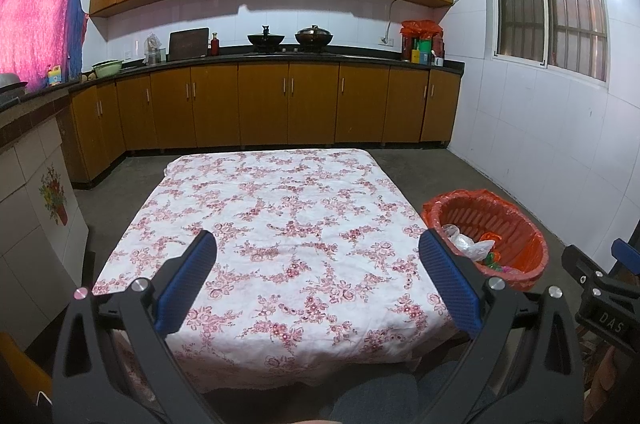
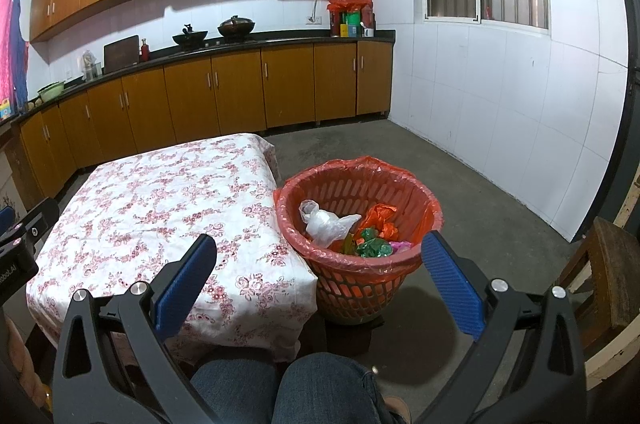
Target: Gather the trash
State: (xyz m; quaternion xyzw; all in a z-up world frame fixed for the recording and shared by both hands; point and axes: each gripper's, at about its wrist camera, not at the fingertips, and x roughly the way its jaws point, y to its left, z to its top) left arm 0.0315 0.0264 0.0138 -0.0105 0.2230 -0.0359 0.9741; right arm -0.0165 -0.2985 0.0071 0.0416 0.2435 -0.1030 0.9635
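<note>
A red plastic basket (image 2: 360,276) lined with a red bag stands on the floor at the table's right side, also seen in the left wrist view as the basket (image 1: 520,220). Inside lie a white plastic bag (image 2: 326,222), an orange bag (image 2: 380,216) and green wrappers (image 2: 374,247). The table (image 1: 288,224) wears a white cloth with red flowers and I see no loose trash on it. My left gripper (image 1: 318,280) hangs open above the table's near half, nothing between its blue pads. My right gripper (image 2: 320,280) is open too, held above the table's near right corner and the basket.
Wooden cabinets and a dark counter (image 1: 280,57) with pots run along the far wall. A person's knees in jeans (image 2: 312,388) sit below the grippers. A wooden chair (image 2: 608,284) stands at the right. Bare concrete floor (image 2: 480,207) lies beyond the basket.
</note>
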